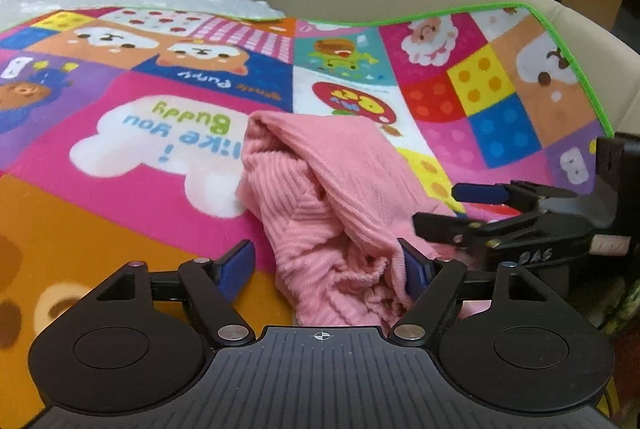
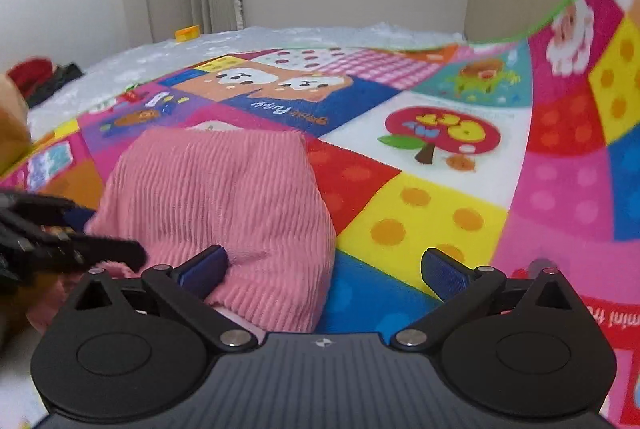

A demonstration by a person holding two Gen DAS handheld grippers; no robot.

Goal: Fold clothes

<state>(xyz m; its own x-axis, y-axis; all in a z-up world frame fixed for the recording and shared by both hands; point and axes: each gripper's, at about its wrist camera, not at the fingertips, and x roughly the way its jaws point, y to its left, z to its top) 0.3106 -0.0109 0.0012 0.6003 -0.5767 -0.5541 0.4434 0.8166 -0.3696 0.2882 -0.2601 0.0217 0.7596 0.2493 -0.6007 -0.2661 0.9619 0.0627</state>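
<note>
One pink garment (image 1: 320,197) on patchwork blanket (image 1: 120,101)

Black grippers (image 1: 330,265), blue-padded fingers (image 1: 240,263), silver screws.

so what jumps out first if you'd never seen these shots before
The loud patchwork cartoon blanket covers nearly the whole surface. On it lies a crumpled pink ribbed garment, right in front of the open left gripper. The open right gripper sits at the garment's right edge.
</note>
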